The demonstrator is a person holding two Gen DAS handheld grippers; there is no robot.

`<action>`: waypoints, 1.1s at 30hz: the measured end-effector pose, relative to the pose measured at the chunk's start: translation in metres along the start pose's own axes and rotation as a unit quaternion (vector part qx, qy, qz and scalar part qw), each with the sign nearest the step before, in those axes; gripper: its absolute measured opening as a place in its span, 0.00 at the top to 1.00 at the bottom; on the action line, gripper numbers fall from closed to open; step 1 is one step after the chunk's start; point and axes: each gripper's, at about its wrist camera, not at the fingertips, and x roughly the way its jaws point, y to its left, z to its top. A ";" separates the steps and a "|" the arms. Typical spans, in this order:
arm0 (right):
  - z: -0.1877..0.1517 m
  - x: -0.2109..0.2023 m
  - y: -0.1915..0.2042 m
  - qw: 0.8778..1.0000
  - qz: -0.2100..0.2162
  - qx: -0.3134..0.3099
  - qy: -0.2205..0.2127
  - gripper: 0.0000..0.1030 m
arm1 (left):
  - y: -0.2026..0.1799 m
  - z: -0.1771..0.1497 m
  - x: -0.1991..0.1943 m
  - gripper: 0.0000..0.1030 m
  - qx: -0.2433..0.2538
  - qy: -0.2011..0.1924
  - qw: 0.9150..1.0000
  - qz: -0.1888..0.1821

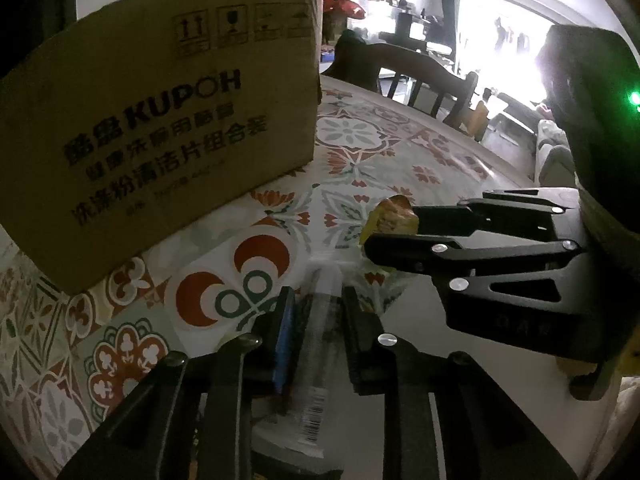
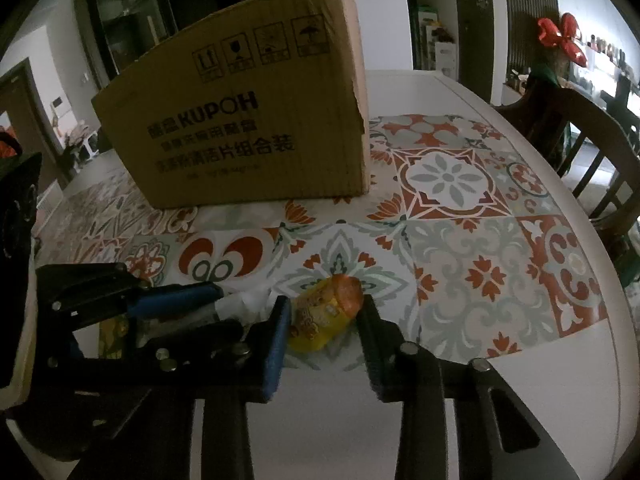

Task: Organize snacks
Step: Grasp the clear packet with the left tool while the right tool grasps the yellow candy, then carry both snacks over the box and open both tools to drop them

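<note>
Yellow and orange wrapping marks the small snack packet [image 2: 326,314], which lies on the patterned desk [image 2: 452,240] between the fingers of the right tool [image 2: 323,332]. Its blue-padded finger and its black one stand spread on either side of the packet; whether they touch it is hard to tell. From the left wrist view the same packet [image 1: 394,216] shows at the tip of that tool, seen from the side.

Just to the left, the left tool [image 1: 316,320] has its fingers close around a clear, whitish wrapped snack [image 1: 318,344] with a barcode on its near end; they appear to pinch it, with its far end resting on the desk. In the right wrist view this tool [image 2: 188,300] reaches in from the left, almost touching the right one.

Further back, a brown cardboard box [image 2: 248,120] printed KUPOH stands upright on the desk. Beyond the desk's right edge is a dark wooden chair [image 2: 580,128], and behind it a red bow [image 2: 562,38].
</note>
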 end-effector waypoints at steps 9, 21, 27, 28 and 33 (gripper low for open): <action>-0.004 -0.011 0.006 1.000 -0.009 -0.014 -0.014 0.74 | 0.001 0.004 -0.015 0.78 -0.015 -0.018 1.000 0.011; -0.004 -0.044 0.017 0.999 0.001 -0.014 -0.044 0.80 | -0.002 0.007 -0.056 0.78 -0.043 -0.055 0.997 0.033; -0.001 -0.067 0.026 0.997 0.006 -0.018 -0.070 0.80 | -0.004 0.009 -0.082 0.78 -0.059 -0.084 0.994 0.043; 0.001 -0.072 0.027 0.997 0.007 -0.019 -0.075 0.80 | -0.004 0.009 -0.087 0.78 -0.061 -0.089 0.993 0.045; 0.008 -0.091 0.034 0.994 0.009 -0.024 -0.102 0.80 | -0.004 0.014 -0.109 0.78 -0.068 -0.118 0.989 0.058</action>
